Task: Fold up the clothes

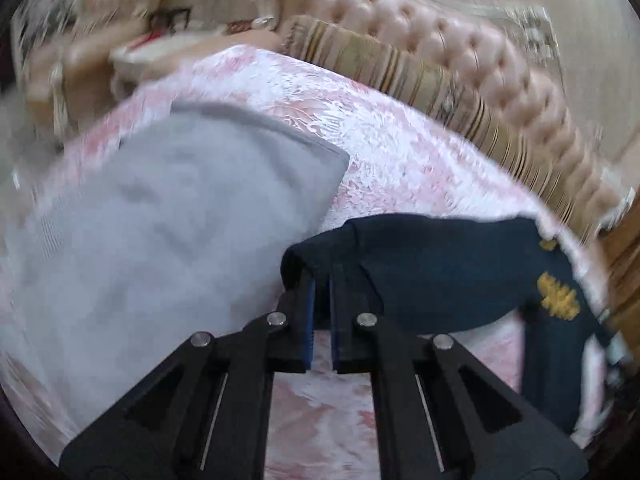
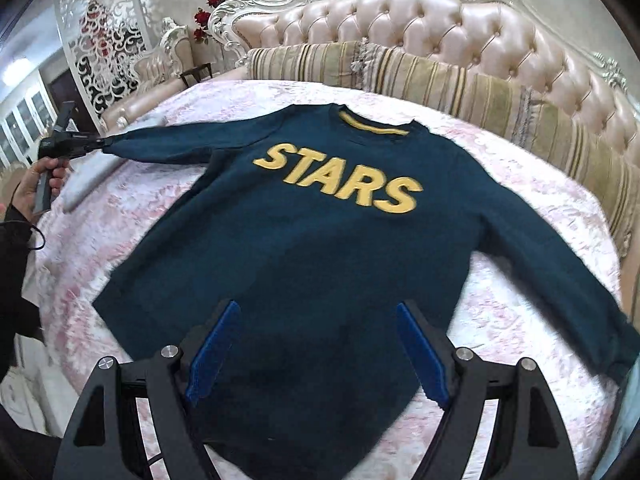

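My left hand-held gripper [image 1: 322, 280] is clenched on the cuff of the navy sweater [image 2: 320, 240], its blue pads pinching the dark fabric between them. From the right wrist view I can see that gripper off at the far left, held in my left hand [image 2: 40, 184], with the sleeve [image 2: 160, 142] drawn out straight from the shoulder toward it.

My right hand-held gripper [image 2: 316, 344] is released, its jaws standing wide apart above the near hem of the sweater, one pad to each side of the lower body, not pinching anything.

The sweater lies face up on the bed [image 2: 500, 152], spread flat on a pink and white patterned cover, with yellow "STARS" lettering [image 2: 340, 176] across the chest and a yellow-lined collar toward the far side. Its other sleeve [image 2: 560, 276] runs out to the near right, flat on the cover.

A pale grey folded garment [image 1: 160, 220] lies on the cover to the left, just beside the stretched sleeve. Striped bolsters [image 2: 460, 80] line the far edge of the bed in front of a tufted pink headboard [image 2: 440, 16].
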